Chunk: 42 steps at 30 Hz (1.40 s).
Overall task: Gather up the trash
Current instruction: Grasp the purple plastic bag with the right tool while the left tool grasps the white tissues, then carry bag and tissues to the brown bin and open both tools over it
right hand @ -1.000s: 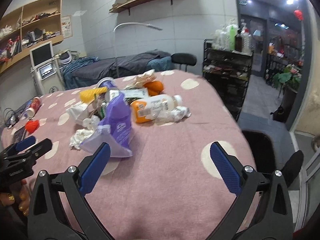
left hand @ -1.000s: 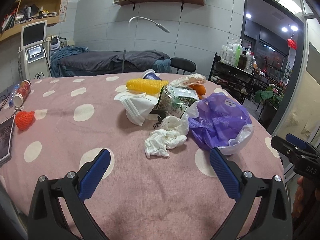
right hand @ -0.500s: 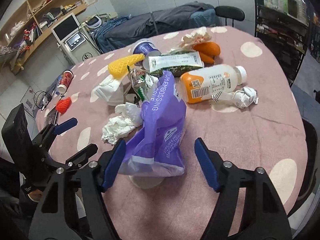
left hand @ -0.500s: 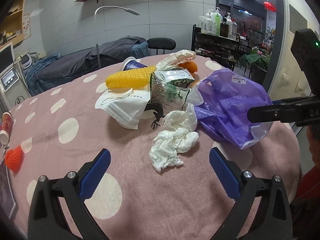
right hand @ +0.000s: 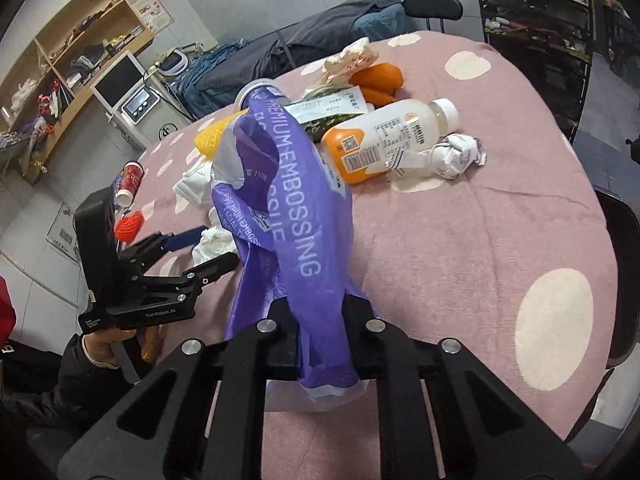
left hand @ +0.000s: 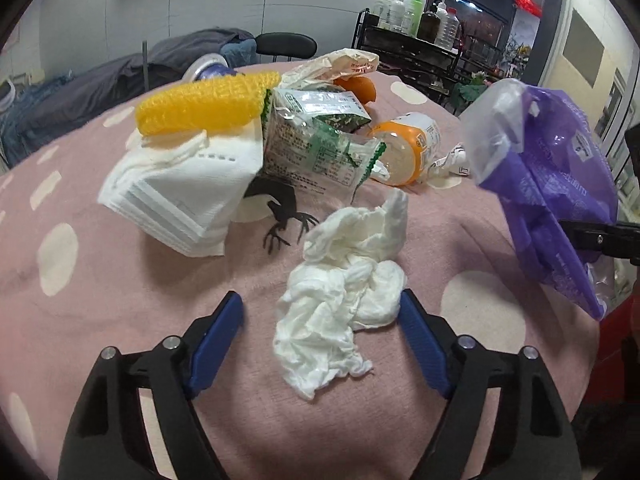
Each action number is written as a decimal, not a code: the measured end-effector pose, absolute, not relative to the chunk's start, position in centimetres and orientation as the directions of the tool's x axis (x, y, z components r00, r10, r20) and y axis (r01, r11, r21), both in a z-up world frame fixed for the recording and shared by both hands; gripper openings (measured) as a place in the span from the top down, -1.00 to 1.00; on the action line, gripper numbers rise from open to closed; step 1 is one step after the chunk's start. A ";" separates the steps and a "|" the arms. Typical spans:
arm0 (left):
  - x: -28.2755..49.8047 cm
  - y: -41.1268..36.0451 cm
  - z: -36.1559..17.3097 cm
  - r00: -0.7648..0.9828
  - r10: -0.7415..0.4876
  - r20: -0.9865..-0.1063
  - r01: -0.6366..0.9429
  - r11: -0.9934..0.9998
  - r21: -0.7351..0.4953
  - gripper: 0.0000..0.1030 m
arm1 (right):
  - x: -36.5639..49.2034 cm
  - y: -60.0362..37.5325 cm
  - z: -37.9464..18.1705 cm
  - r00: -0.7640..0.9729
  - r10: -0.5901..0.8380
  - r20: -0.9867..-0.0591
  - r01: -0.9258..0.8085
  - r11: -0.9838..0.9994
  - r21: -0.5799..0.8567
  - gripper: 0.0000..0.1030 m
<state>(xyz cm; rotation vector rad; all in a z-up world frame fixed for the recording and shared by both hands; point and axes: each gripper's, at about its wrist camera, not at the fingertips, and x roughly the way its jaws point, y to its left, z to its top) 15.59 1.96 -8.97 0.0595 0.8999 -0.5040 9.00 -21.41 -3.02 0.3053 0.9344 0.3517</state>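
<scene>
A second ago both my claws were spread wide and well back from the heap; now my right claw [right hand: 320, 344] has snapped tight on the lower end of the purple tissue bag [right hand: 288, 200], pinching it and lifting it so it stands up off the tabletop [right hand: 500, 240], its clear-edged mouth uppermost. I read that as my trash sack being in hand, ready to take things. My left claw [left hand: 320, 328] has come in low over the crumpled white tissue [left hand: 340, 300], and its jaws are closing, not yet pressing: the right pad touches or nearly touches the wad's edge, while the left pad stands clear of it. The tissue lies between the pads, spilling from dead centre toward 12 o'clock, with a loose tail trailing back toward 6. In the left wrist view the bag hangs at 3 o'clock, well apart from the tissue. Beyond the wad, at 11 o'clock, lie a white face mask [left hand: 180, 200] and a yellow mesh sleeve [left hand: 204, 100]; the orange-based bottle [left hand: 404, 148] sits at 1 o'clock.
</scene>
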 end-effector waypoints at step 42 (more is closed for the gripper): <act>18.5 -27.1 0.5 0.352 -0.751 -0.558 0.810 0.544 -0.221 0.51 | 12.3 -54.9 -24.9 0.408 -0.030 -0.912 0.611 0.752 0.248 0.75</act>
